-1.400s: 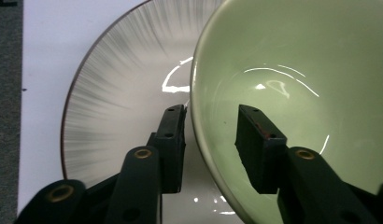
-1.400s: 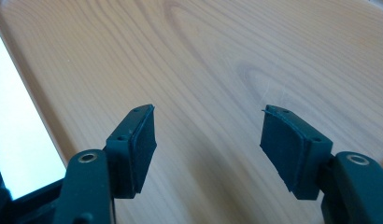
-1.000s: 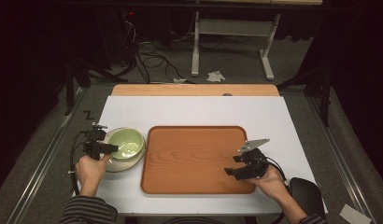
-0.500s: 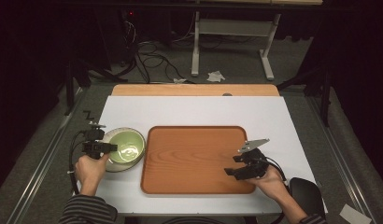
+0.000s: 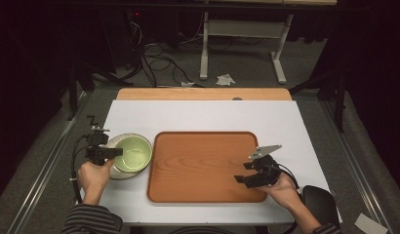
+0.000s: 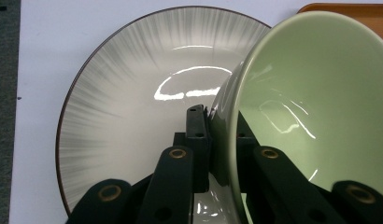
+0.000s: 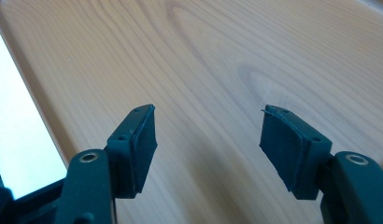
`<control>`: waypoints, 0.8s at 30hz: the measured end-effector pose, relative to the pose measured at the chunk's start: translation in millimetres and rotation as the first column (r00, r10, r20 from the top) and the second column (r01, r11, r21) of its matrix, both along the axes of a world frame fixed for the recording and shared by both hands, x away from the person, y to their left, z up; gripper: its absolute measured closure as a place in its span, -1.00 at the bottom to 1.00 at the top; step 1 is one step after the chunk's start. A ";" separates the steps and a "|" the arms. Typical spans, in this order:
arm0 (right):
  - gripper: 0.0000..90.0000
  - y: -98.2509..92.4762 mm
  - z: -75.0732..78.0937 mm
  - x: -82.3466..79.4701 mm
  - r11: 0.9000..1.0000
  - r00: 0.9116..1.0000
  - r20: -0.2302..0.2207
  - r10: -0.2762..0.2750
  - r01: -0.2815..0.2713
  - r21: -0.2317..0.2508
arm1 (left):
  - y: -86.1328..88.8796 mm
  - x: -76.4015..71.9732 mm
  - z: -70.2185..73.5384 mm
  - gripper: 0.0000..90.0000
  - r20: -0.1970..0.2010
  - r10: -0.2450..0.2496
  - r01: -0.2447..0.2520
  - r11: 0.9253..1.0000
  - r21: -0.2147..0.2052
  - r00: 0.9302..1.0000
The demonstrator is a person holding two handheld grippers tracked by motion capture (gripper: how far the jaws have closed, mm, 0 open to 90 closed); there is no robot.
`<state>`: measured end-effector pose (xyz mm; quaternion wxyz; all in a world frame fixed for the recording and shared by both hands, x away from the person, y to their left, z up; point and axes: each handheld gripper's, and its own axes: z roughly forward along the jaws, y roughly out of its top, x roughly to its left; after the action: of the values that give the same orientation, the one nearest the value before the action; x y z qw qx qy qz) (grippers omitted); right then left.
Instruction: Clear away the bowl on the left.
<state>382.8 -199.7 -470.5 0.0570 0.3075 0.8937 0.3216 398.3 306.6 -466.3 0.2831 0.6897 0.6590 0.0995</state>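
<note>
Dark floor with trailing cables and a metal stand lies beyond a white table [image 5: 208, 114], on which a wooden tray [image 5: 203, 165] sits near the middle with nothing on it. To the tray's left, just beside its edge, a pale green bowl [image 5: 133, 152] rests on a grey-streaked plate [image 6: 129, 107] with a thin dark rim. The left gripper [image 5: 104, 152] comes at the bowl from the left, and its jaws have just closed: in the left gripper view one pad presses the bowl's outer wall and the other sits inside, so the near rim is pinched between them. From that view the bowl looks tipped on the plate, though whether it has left the plate I cannot tell. The right gripper [image 5: 251, 174] hovers over the tray's near right corner, its jaws standing wide apart with nothing between them, only bare wood grain below. By my reading the work is at an early stage: the grasp on the bowl is made, but the bowl has not yet been carried anywhere, and the lift and placing, probably onto the tray, remain to be done.
</note>
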 end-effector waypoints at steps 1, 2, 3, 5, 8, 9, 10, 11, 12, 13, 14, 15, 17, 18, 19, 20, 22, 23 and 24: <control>-0.16 0.1 0.0 -0.2 1.000 1.000 0.000 0.001 -0.001 0.001 | 0.1 -0.6 1.5 0.85 0.007 0.001 -0.001 1.000 -0.002 1.000; -0.16 0.1 0.0 -0.2 1.000 1.000 0.000 0.001 -0.001 0.001 | 0.1 -0.6 1.5 0.85 0.007 0.001 -0.001 1.000 -0.002 1.000; -0.16 0.1 -0.1 -0.2 1.000 1.000 -0.002 -0.001 0.001 0.001 | 0.4 -1.1 2.8 0.85 0.014 0.001 -0.001 1.000 -0.004 1.000; -0.16 -0.3 -0.2 0.0 1.000 1.000 -0.002 0.000 0.000 0.000 | 0.7 -2.0 4.8 0.85 0.026 0.006 -0.006 1.000 -0.012 1.000; -0.16 -0.6 0.2 0.0 1.000 1.000 0.000 -0.003 0.003 0.003 | 1.7 -3.4 7.7 0.85 0.039 0.008 -0.008 1.000 -0.018 0.999; -0.16 -0.5 0.1 0.0 1.000 1.000 -0.001 -0.002 0.002 0.002 | 2.1 -3.9 8.6 0.85 0.043 0.005 -0.004 1.000 -0.022 0.999; -0.16 -0.1 0.0 -0.1 1.000 1.000 -0.001 0.000 0.000 0.002 | 1.4 -5.2 11.6 0.85 0.054 0.001 0.000 1.000 -0.023 0.999; -0.16 -0.1 0.0 -0.1 1.000 1.000 -0.001 0.000 0.000 0.002 | 1.4 -5.2 11.6 0.85 0.054 0.001 0.000 1.000 -0.023 0.999; -0.16 0.2 0.0 -0.2 1.000 1.000 -0.001 0.001 -0.001 0.002 | 0.8 -5.9 13.4 0.85 0.060 -0.002 0.003 1.000 -0.019 0.998; -0.16 0.3 0.0 -0.3 1.000 1.000 -0.001 0.000 0.000 0.000 | 0.3 -6.4 15.0 0.85 0.067 -0.005 0.006 1.000 -0.020 0.998; -0.16 0.0 -0.2 -0.2 1.000 1.000 -0.002 -0.001 0.001 -0.001 | -1.1 -7.5 17.8 0.85 0.081 -0.008 0.010 0.999 -0.031 0.997; -0.16 0.0 -0.2 -0.2 1.000 1.000 -0.002 -0.001 0.001 -0.001 | -1.1 -7.5 17.8 0.85 0.081 -0.008 0.010 0.999 -0.031 0.997; -0.16 -0.4 0.1 -0.1 1.000 1.000 -0.001 -0.003 0.003 0.003 | -2.8 -8.3 20.4 0.85 0.091 -0.013 0.016 0.999 -0.030 0.996; -0.16 -0.6 0.2 0.0 1.000 1.000 0.000 -0.003 0.003 0.002 | -4.8 -8.9 22.5 0.85 0.098 -0.023 0.026 0.999 -0.029 0.995; -0.16 -0.6 0.2 0.0 1.000 1.000 0.000 -0.003 0.003 0.002 | -4.8 -8.9 22.5 0.85 0.098 -0.023 0.026 0.999 -0.029 0.995; -0.16 -0.1 0.0 -0.1 1.000 1.000 -0.002 0.000 0.000 0.002 | -6.8 -9.5 23.7 0.85 0.100 -0.030 0.034 0.999 -0.033 0.995; -0.16 0.4 0.0 -0.3 1.000 1.000 -0.001 0.001 -0.001 0.002 | -8.4 -10.0 25.0 0.85 0.104 -0.038 0.042 0.999 -0.032 0.994; -0.16 0.4 0.0 -0.3 1.000 1.000 -0.001 0.001 -0.001 0.002 | -8.4 -10.0 25.0 0.85 0.104 -0.038 0.042 0.999 -0.032 0.994; -0.16 0.1 -0.2 -0.2 1.000 1.000 -0.002 0.000 0.000 -0.001 | -9.5 -10.5 26.7 0.85 0.111 -0.042 0.047 0.998 -0.035 0.993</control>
<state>382.6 -199.6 -470.7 0.0564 0.3077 0.8939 0.3211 387.8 297.1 -439.6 0.3341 0.6923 0.6286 0.1184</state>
